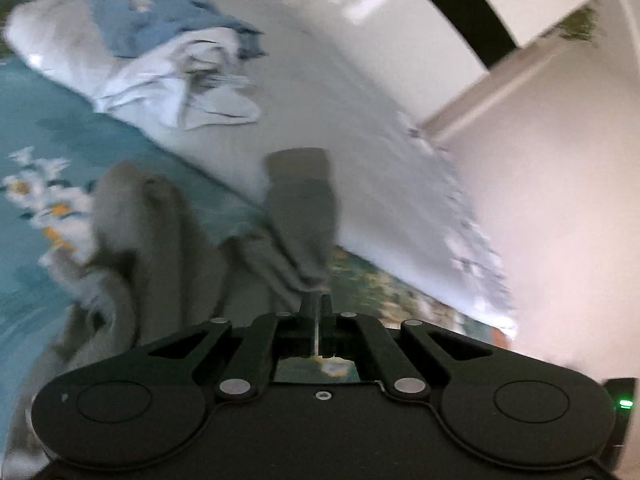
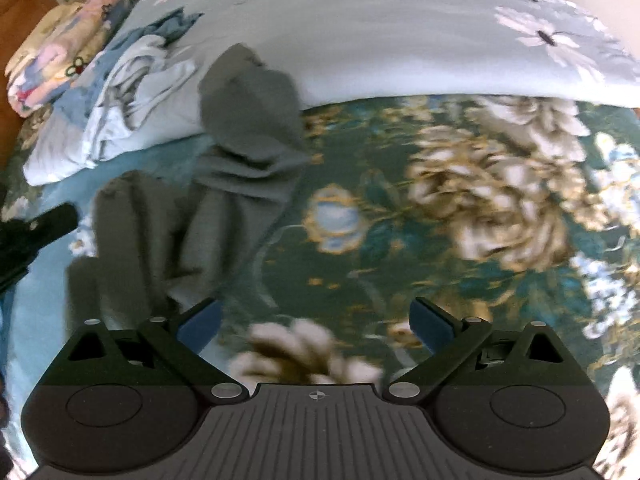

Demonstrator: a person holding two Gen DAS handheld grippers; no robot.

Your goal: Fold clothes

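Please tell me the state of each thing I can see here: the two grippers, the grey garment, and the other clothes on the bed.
Left gripper: shut on the grey garment.
Right gripper: open, fingers wide apart, holding nothing.
Grey garment: crumpled, unfolded, one part lifted.
Pale and blue clothes: loose heap, not folded.
Pale quilt: spread over the bed.

Soft, even daylight is recorded in both views. Motion blur is noted across the bed (image 2: 460, 200) and grey garment (image 1: 300, 208). Fisheye curvature is observed at edges. Pinkish overexposure is seen on the wall (image 1: 560, 200).
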